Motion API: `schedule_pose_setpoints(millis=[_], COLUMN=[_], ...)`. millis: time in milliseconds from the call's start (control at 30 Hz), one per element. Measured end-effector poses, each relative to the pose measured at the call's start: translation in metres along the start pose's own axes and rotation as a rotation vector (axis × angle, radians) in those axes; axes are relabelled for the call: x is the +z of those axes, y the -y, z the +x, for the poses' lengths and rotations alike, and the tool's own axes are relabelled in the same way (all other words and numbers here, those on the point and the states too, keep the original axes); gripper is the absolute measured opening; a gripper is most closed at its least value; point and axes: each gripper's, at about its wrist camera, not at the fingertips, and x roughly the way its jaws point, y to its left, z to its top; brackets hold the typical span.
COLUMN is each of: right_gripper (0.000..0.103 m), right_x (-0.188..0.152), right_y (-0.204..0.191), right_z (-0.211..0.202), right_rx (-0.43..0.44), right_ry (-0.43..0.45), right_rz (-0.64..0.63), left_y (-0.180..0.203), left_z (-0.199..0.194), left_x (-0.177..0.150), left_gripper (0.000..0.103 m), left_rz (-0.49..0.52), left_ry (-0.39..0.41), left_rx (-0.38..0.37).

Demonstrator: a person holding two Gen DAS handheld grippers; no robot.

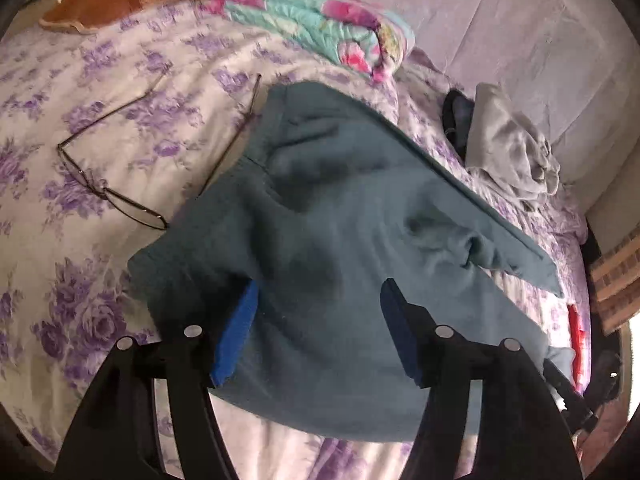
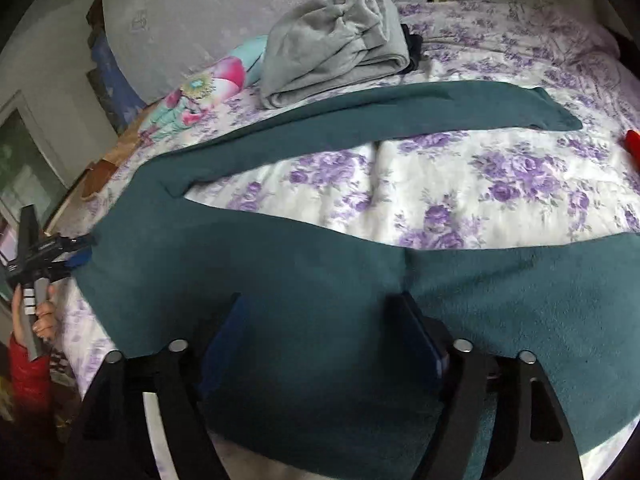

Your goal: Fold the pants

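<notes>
Teal pants [image 2: 280, 264] lie spread on the flowered bed sheet [image 2: 480, 176], waist at the left and the two legs splayed apart toward the right. My right gripper [image 2: 320, 340] is open just over the seat area, its blue pads wide apart and not pressing the cloth. In the left wrist view the pants [image 1: 340, 208] look rumpled. My left gripper [image 1: 320, 336] is open over the waist end with cloth showing between the pads. The right wrist view shows the left gripper [image 2: 78, 256] at the waist edge, held by a hand in a red sleeve.
A folded grey garment [image 2: 332, 60] lies on a dark one beyond the far leg. A folded floral quilt [image 1: 312, 20] and a brown pillow [image 1: 108, 0] sit at the head. Eyeglasses [image 1: 112, 184] lie on the sheet beside the pants. A red object [image 2: 634, 144] is at the right edge.
</notes>
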Motion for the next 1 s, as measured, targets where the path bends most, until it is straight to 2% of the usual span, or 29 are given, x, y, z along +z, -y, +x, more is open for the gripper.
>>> schedule_pose_setpoints(millis=[100, 233, 267, 367, 433, 500, 533, 633, 800, 867, 933, 967, 1000], right_gripper=[0.079, 0.079, 0.079, 0.079, 0.079, 0.079, 0.079, 0.079, 0.079, 0.079, 0.08, 0.081, 0.081], right_x=[0.009, 0.028, 0.036, 0.044, 0.046, 0.048, 0.05, 0.057, 0.095, 0.116, 0.138, 0.154, 0.165], right_y=[0.008, 0.02, 0.021, 0.021, 0.021, 0.02, 0.018, 0.019, 0.012, 0.004, -0.002, -0.003, -0.004], right_z=[-0.01, -0.021, -0.021, -0.027, -0.027, -0.026, -0.024, -0.023, -0.013, -0.003, 0.013, 0.031, 0.044], right_rx=[-0.021, -0.006, -0.006, -0.016, -0.024, -0.039, -0.047, -0.083, -0.106, -0.101, -0.087, -0.063, -0.048], right_ry=[0.032, 0.09, 0.109, 0.124, 0.115, 0.104, 0.103, 0.109, 0.135, 0.161, 0.166, 0.143, 0.121], right_rz=[0.029, 0.076, 0.083, 0.073, 0.063, 0.052, 0.047, 0.029, -0.05, -0.113, -0.164, -0.185, -0.197], left_y=[0.0, 0.015, 0.017, 0.019, 0.008, -0.007, -0.011, -0.014, -0.021, -0.021, -0.013, -0.004, 0.001], left_z=[-0.015, -0.018, -0.014, 0.021, 0.045, 0.066, 0.073, 0.088, 0.103, 0.105, 0.107, 0.107, 0.107], left_x=[0.021, 0.061, 0.071, 0.106, 0.125, 0.133, 0.135, 0.137, 0.138, 0.137, 0.135, 0.132, 0.131], left_gripper=[0.065, 0.079, 0.083, 0.083, 0.083, 0.082, 0.082, 0.082, 0.082, 0.082, 0.082, 0.073, 0.054], left_rz=[-0.06, -0.08, -0.095, -0.195, -0.304, -0.433, -0.466, -0.505, -0.587, -0.581, -0.505, -0.429, -0.372], left_ry=[0.021, 0.077, 0.085, 0.059, 0.032, 0.011, 0.006, -0.006, 0.059, 0.092, 0.146, 0.183, 0.208], left_rx=[-0.089, -0.115, -0.116, -0.128, -0.133, -0.154, -0.157, -0.138, -0.086, -0.07, -0.029, 0.027, 0.087])
